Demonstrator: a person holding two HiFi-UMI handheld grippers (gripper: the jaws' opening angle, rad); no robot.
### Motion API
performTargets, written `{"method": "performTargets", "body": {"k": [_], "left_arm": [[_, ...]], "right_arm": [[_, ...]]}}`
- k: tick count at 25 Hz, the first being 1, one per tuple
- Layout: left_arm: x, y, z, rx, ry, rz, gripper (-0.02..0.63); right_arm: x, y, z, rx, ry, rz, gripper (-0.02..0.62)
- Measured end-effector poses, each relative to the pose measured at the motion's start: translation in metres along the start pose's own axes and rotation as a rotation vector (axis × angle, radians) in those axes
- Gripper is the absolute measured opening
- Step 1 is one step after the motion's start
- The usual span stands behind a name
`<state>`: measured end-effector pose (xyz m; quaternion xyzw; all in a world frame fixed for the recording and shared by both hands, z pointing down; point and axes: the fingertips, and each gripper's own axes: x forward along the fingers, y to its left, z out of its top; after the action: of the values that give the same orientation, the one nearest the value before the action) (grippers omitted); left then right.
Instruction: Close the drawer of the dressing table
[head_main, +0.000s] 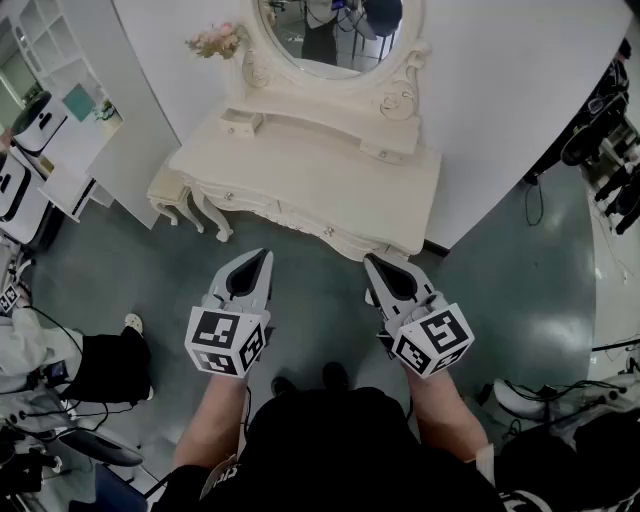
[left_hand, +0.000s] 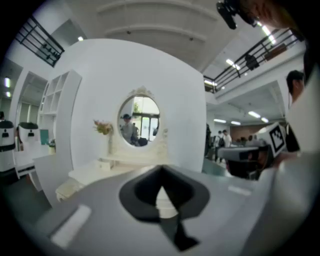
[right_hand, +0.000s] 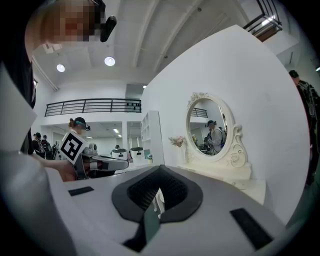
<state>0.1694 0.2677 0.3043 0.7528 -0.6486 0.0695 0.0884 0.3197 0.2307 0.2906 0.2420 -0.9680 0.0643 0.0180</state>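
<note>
Bare floor (head_main: 318, 290) before dressing table (head_main: 310, 172); small stool (head_main: 168, 188) at its left.

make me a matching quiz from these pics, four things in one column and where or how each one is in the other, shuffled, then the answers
Things:
1. flowers
2. stool
3. small drawer
4. left claw

Place or state:
a. shut and empty, held short of the dressing table
b. pulled out, on the left side of the table's top
c. beside the left edge of the mirror
d. on the floor at the table's left end

Pairs: 1-c, 2-d, 3-b, 4-a
</note>
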Motion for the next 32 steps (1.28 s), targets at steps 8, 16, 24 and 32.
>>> {"method": "performTargets", "body": {"k": [8,16,24,32], "left_arm": [[0.010,-0.007,0.001,-0.002,0.005,0.003,0.009],[0.020,-0.034,0.009,0.026,-0.003,0.009,0.009],[0.018,-0.038,0.010,0.020,0.005,0.040,0.009],[0.030,-0.014,0.002,-0.001,0.010,0.040,0.009]], "right_arm": [[-0.003,-0.014,0.001,0.016,-0.010,-0.002,-0.009],[-0.021,-0.026,0.009,-0.008,-0.058,0.040,-0.006],[-0.021,-0.029,0.002,-0.010,-0.032,0.066,-0.006],[0.010,-0.027,-0.005,0.005,-0.002,0.099,-0.006]]}}
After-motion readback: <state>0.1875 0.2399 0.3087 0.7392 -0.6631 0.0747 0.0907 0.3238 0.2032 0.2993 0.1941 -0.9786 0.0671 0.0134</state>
